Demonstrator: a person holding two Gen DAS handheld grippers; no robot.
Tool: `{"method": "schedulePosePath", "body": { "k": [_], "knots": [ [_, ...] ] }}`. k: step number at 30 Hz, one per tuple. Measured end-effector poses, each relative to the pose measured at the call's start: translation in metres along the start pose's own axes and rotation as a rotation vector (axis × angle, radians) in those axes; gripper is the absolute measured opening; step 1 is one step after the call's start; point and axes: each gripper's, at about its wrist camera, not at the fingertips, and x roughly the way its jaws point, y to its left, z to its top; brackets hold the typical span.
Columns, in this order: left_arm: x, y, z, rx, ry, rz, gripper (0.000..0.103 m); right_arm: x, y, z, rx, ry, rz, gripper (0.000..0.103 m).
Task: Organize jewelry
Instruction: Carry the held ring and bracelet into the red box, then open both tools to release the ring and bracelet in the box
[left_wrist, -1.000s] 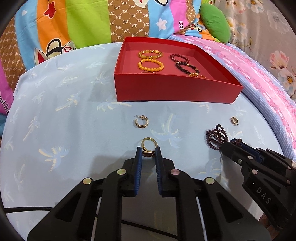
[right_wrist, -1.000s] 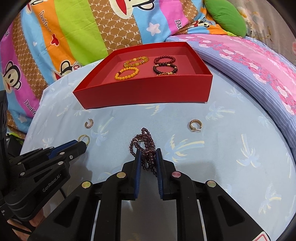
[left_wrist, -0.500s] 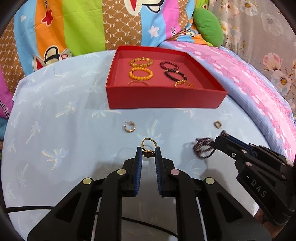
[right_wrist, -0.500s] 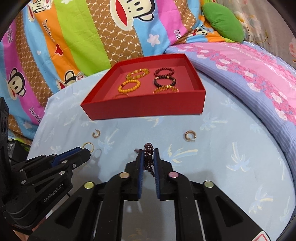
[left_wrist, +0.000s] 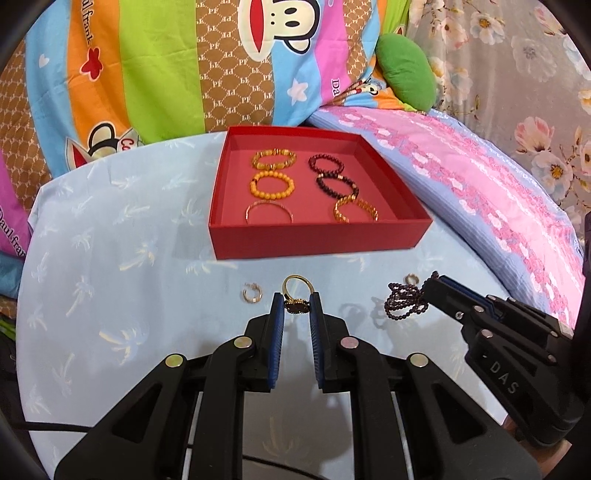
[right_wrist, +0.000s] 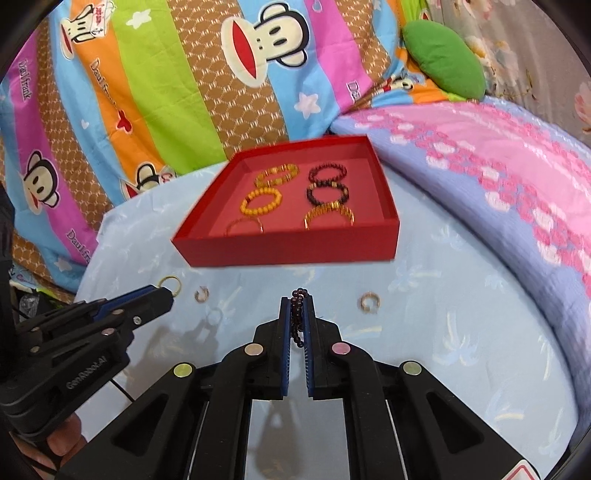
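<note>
My left gripper (left_wrist: 296, 300) is shut on a gold ring (left_wrist: 296, 291) with a dark ornament, held above the light blue cloth. In the same view my right gripper (left_wrist: 434, 285) comes in from the right with a dark red bead bracelet (left_wrist: 404, 301) dangling from its tips. The right wrist view shows that gripper (right_wrist: 297, 305) shut on the bead bracelet (right_wrist: 298, 314), which hangs down between the pads. Ahead lies an open red box (left_wrist: 317, 242) with several bracelets laid in two columns. Two small gold hoop earrings (right_wrist: 369, 302) (right_wrist: 202, 293) rest on the cloth before the box.
The round table's light blue cloth (left_wrist: 110, 295) has palm prints. Behind the box (right_wrist: 288, 254) lean bright striped cartoon pillows (right_wrist: 166, 92), with a pink and lilac quilt (right_wrist: 498, 192) at the right. A green cushion (left_wrist: 404, 72) sits at the back.
Both grippers have risen, lifting the ring and the bead bracelet off the cloth. The right gripper's jaws closed tighter on the beads. The box interior shows more fully now.
</note>
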Motion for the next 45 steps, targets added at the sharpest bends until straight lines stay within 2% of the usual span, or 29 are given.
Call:
{"method": "schedulePosePath", "body": {
  "k": [10, 15, 21, 30, 38, 42, 44, 45],
  "knots": [
    [0.004, -0.001, 0.064, 0.027, -0.067, 0.000, 0.014, -0.002, -0.010, 0.077, 0.039, -0.100, 0.023, 0.007],
    [0.024, 0.000, 0.093, 0.034, -0.069, -0.002, 0.014, 0.026, -0.015, 0.099, 0.063, -0.081, 0.026, 0.007],
    [0.061, 0.000, 0.114, 0.063, -0.039, -0.002, 0.014, 0.066, -0.015, 0.108, 0.089, -0.029, 0.047, 0.007],
    [0.097, 0.014, 0.126, 0.063, 0.003, 0.009, 0.014, 0.120, -0.006, 0.118, 0.093, 0.031, 0.062, 0.007],
    [0.116, 0.017, 0.124, 0.064, 0.030, 0.016, 0.014, 0.142, -0.007, 0.112, 0.106, 0.074, 0.068, 0.007],
    [0.123, 0.016, 0.121, 0.074, 0.032, 0.047, 0.014, 0.142, -0.008, 0.110, 0.099, 0.065, 0.037, 0.012],
    [0.125, 0.014, 0.120, 0.082, 0.027, 0.073, 0.021, 0.139, -0.007, 0.109, 0.083, 0.055, 0.014, 0.016],
    [0.126, 0.014, 0.120, 0.083, 0.024, 0.086, 0.027, 0.137, -0.006, 0.109, 0.069, 0.047, -0.003, 0.022]
  ]
}}
